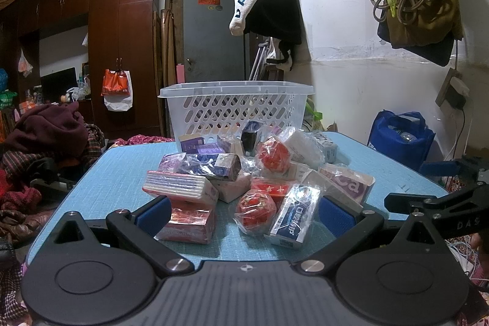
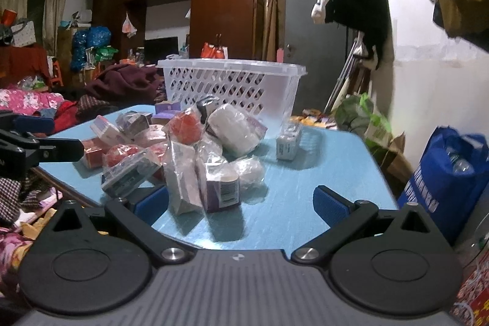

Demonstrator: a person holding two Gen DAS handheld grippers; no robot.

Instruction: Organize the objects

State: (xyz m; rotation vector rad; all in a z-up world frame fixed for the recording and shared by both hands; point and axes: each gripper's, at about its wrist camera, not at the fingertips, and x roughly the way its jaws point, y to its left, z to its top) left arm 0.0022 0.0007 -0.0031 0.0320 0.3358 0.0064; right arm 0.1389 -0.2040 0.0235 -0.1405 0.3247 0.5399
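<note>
One blue table [image 1: 122,173] carries everything. At its far edge stands the white basket [image 1: 235,106], and a pile of wrapped packages [image 1: 244,173] lies in front of it. The left gripper [image 1: 244,211] is wide open and holds nothing, the toothpaste box [image 1: 293,213] between its fingers. The right gripper [image 2: 241,202] is also wide open and empty, with a purple box [image 2: 221,188] just ahead between its fingers.

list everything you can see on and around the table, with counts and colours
basket: one, white, empty as far as visible, far end of table
table: one, light blue
wrapped balls: at least two, red, in the pile
toothpaste box: one, blue and silver, front of pile
small boxes: several, purple, red, pink, exact count unclear
white roll: one, near basket
tote bag: one, blue, on floor
left gripper: open, blue pads
right gripper: open, blue pads
</note>
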